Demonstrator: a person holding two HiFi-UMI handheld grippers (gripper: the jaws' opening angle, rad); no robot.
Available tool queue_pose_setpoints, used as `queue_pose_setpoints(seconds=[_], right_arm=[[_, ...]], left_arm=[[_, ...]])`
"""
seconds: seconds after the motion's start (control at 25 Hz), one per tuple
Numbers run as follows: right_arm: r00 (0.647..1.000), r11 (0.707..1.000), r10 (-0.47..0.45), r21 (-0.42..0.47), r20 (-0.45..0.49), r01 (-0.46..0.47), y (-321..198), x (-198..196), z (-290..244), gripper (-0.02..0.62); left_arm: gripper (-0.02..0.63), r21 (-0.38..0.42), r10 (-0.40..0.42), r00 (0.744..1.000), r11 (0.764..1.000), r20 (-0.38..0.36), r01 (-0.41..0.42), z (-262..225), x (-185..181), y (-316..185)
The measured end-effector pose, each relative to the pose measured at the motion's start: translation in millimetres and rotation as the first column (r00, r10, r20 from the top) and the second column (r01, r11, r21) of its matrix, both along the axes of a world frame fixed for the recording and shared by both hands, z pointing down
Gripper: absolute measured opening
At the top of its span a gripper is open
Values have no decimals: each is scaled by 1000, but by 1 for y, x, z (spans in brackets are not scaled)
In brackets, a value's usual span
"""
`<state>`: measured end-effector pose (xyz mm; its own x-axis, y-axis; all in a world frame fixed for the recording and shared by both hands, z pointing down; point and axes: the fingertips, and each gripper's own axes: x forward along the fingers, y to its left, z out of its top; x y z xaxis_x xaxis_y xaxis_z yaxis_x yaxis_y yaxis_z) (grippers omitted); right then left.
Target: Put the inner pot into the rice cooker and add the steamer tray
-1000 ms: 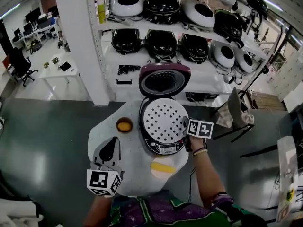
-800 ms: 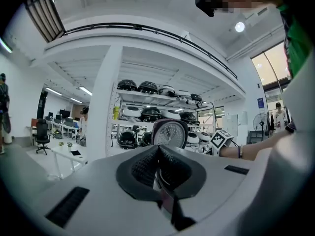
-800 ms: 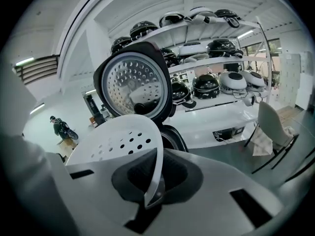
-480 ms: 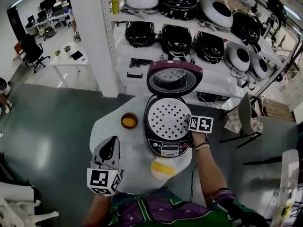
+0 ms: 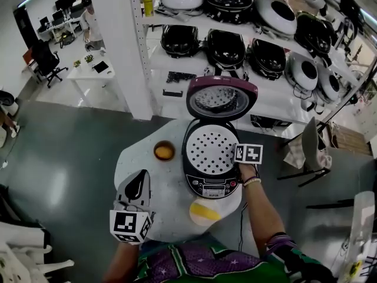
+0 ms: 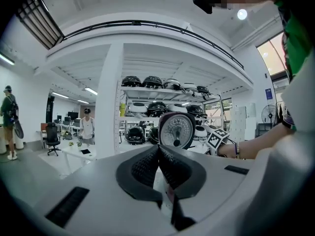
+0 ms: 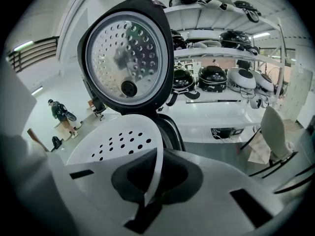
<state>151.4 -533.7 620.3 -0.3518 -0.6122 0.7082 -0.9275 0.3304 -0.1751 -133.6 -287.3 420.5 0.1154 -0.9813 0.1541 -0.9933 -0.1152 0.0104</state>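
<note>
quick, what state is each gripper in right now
Left gripper: jaws closed, nothing between them.
Right gripper: jaws closed on the rim of the steamer tray.

1. Two grippers in my hands: my left gripper point(image 5: 137, 183) at seven o'clock of the table, my right gripper point(image 7: 150, 181) at three o'clock of the cooker.
2. One round white table point(image 5: 132, 168).
3. One open rice cooker point(image 5: 213, 186) on it.
4. One perforated steamer tray point(image 5: 209, 151).
5. One small bowl point(image 5: 164, 151), at ten o'clock of the cooker.
6. One white-and-yellow disc point(image 5: 205, 211), at six o'clock.
7. Shelf cookers point(image 5: 225, 49) at twelve o'clock: nine I can count, with more at the picture's edge that I cannot.
8. One office chair point(image 5: 44, 61), at ten o'clock.
9. Two people in my left gripper view, at nine o'clock: one person by the desks point(image 6: 87, 127), another person at the edge point(image 6: 8, 123).
</note>
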Motion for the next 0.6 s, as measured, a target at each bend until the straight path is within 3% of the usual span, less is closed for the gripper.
queue_pose_setpoints(seconds=[0.28,0.4,0.6], right_arm=[[995,999,-23,37,-96,27,1,-3,-3,25],[990,997,-38,62,-135,46,0,-5,-7,91],[986,994,-25,102,-162,42,2,-3,-17,147]], left_arm=[[21,-3,12,1000,1000,8,-12,-3,-1,1],[21,-1,22,1000,1000,10,-22,-4,-1,-1],[21,-2,41,999,999,6,-41,-7,-3,0]])
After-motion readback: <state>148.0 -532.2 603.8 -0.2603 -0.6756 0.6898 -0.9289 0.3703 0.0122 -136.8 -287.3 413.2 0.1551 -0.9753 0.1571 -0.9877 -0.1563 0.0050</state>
